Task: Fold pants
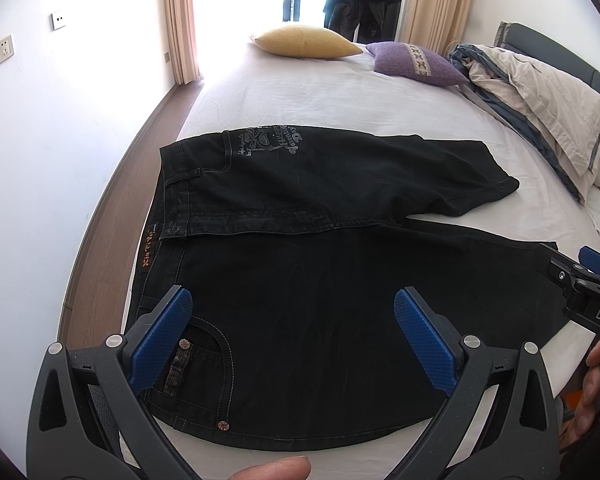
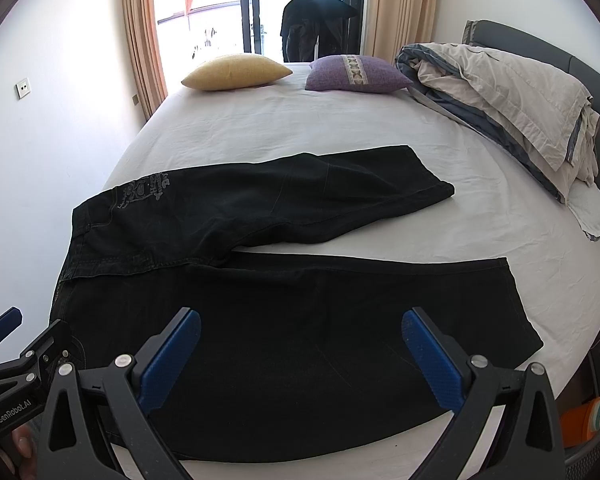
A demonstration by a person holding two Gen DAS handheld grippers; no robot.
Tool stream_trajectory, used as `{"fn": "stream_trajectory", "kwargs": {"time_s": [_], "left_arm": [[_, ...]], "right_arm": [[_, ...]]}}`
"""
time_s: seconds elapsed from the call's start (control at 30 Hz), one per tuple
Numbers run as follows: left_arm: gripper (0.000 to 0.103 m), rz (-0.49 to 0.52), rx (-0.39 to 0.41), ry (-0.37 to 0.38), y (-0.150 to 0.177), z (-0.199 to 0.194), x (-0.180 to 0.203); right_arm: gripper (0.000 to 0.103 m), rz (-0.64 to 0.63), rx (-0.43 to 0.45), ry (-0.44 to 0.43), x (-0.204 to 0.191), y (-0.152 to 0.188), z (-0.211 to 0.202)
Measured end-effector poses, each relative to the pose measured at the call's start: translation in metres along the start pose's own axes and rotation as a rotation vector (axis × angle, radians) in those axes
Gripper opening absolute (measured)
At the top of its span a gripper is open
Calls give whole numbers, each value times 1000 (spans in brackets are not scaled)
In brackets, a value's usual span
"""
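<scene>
Black pants (image 1: 300, 216) lie spread flat on the white bed (image 1: 300, 92), waistband to the left, both legs running right and splayed apart. They also show in the right wrist view (image 2: 280, 312). My left gripper (image 1: 292, 308) is open and empty, hovering over the near hip with the front pocket (image 1: 204, 376). My right gripper (image 2: 300, 332) is open and empty, hovering over the near leg. It also shows at the right edge of the left wrist view (image 1: 580, 276), near the near leg's hem (image 2: 520, 300). The far leg's hem (image 2: 436, 188) lies mid-bed.
A yellow pillow (image 2: 236, 72) and a purple pillow (image 2: 356, 74) lie at the far end of the bed. A crumpled duvet (image 2: 508, 100) is piled at the right by the headboard. White wall and wooden floor strip (image 1: 112, 216) run along the left.
</scene>
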State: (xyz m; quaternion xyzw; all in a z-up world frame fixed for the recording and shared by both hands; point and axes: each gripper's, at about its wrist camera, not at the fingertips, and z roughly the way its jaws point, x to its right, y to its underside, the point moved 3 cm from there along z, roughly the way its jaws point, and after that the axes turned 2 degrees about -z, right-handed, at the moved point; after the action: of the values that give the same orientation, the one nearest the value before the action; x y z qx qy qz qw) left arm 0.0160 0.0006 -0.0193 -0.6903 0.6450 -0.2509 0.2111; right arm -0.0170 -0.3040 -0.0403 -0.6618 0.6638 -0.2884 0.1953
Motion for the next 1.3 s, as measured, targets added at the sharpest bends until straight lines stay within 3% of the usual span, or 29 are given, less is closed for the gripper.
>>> {"fn": "stream_trajectory", "kwargs": {"time_s": [0.6, 0.9, 1.03, 1.17, 1.23, 1.3], "left_arm": [[103, -1, -16, 2, 6, 12, -4], [103, -21, -51, 29, -5, 47, -13], [103, -6, -38, 75, -31, 69, -24], [103, 60, -37, 127, -80, 101, -39], [103, 149, -5, 73, -109, 116, -46], [103, 226, -26, 42, -137, 137, -55]], "right_arm": [[103, -8, -24, -4, -4, 3, 13], [103, -19, -61, -18, -2, 1, 37], [103, -37, -57, -75, -3, -5, 50], [103, -109, -43, -192, -8, -22, 66], [103, -162, -28, -249, -11, -34, 73], [103, -229, -12, -287, -14, -50, 82]]}}
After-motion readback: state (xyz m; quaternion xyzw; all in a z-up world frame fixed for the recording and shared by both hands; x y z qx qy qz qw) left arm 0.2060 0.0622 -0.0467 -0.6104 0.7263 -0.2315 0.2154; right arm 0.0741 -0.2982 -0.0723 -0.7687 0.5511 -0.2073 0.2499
